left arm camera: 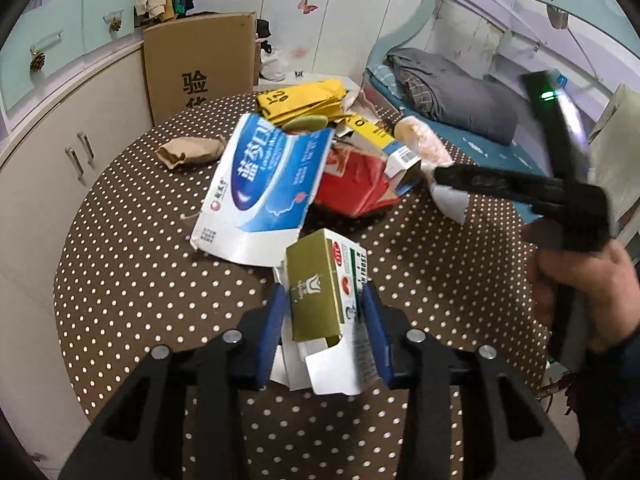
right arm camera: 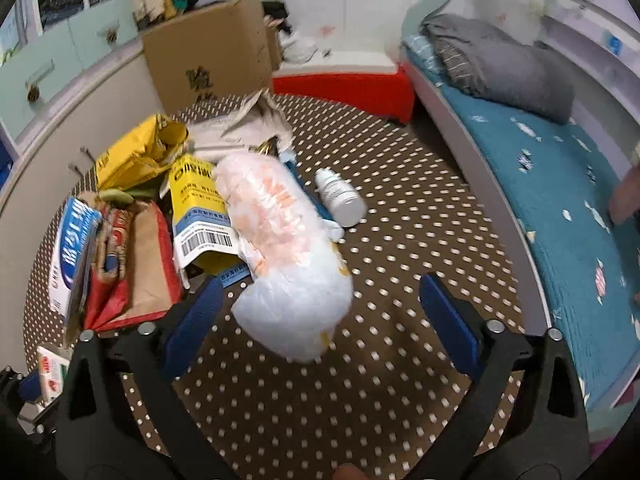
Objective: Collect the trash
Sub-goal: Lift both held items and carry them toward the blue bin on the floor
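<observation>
Left gripper (left arm camera: 326, 322), angled down, pinches green carton (left arm camera: 316, 292); right gripper (right arm camera: 320, 320) spread.

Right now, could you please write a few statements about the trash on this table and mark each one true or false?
1. The left hand-held gripper is clamped on a green and white carton. True.
2. The right hand-held gripper is shut. False: its jaws are wide apart around the near end of the white plastic bag.
3. The white bottle stands upright. False: it lies on its side.
4. The dotted tablecloth is brown. True.
</observation>
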